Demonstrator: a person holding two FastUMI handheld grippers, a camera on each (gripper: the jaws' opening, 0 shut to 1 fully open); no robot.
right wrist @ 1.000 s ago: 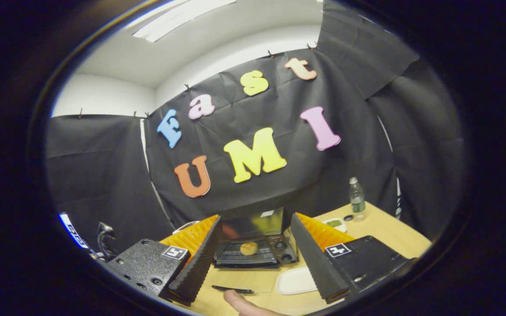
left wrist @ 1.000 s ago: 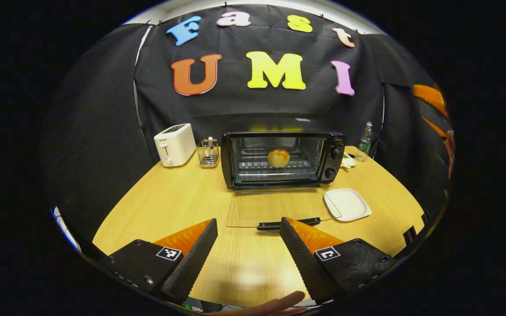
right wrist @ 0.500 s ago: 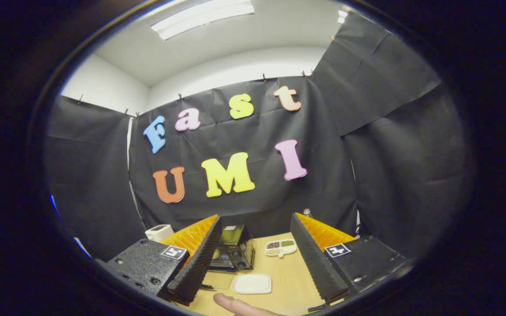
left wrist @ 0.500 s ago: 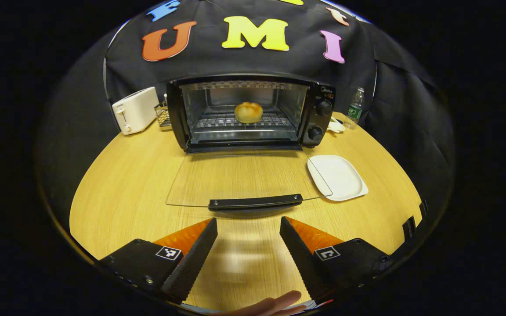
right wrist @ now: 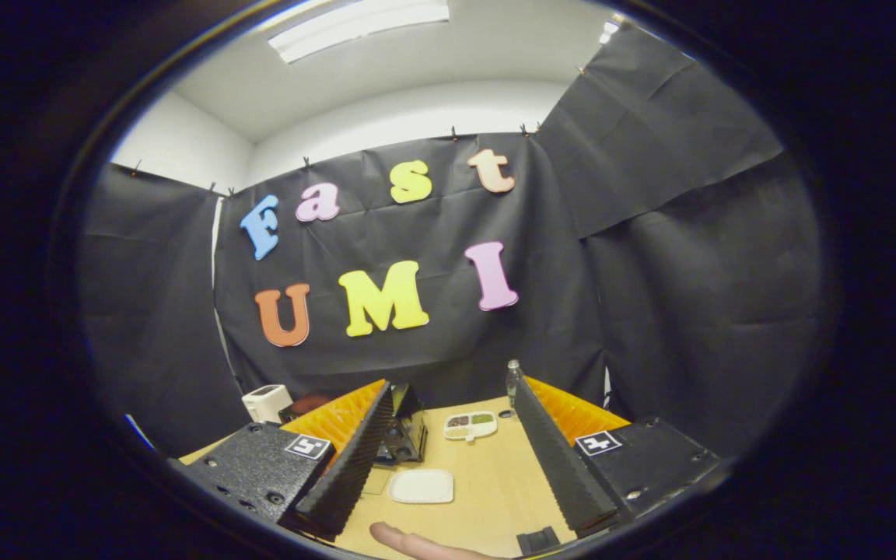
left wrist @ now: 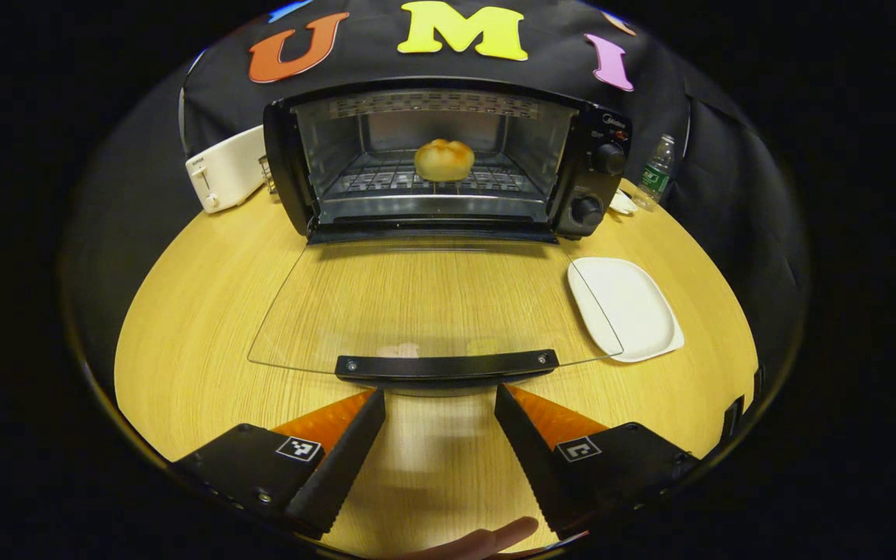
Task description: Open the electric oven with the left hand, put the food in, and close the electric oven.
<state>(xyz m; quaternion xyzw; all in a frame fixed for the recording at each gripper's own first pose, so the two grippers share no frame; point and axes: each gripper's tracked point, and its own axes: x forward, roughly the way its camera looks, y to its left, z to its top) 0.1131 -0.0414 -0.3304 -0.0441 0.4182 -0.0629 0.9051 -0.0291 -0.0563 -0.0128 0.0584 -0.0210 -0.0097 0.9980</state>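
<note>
Since a second ago our left claw (left wrist: 436, 435) has closed in on the door handle (left wrist: 446, 364) at 12 o'clock | both claws released, right claw (right wrist: 452, 459) idle | bun (left wrist: 443, 160) rests on oven (left wrist: 448, 155) rack; glass door (left wrist: 432, 299) lies flat, awaiting lift.

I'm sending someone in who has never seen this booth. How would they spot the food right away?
Start at the black electric oven at the back of the round wooden table, its glass door lying open flat. Inside, on the wire rack, sits a round golden-brown bread bun. It is the only food there; the square white plate beside the door is bare.
</note>
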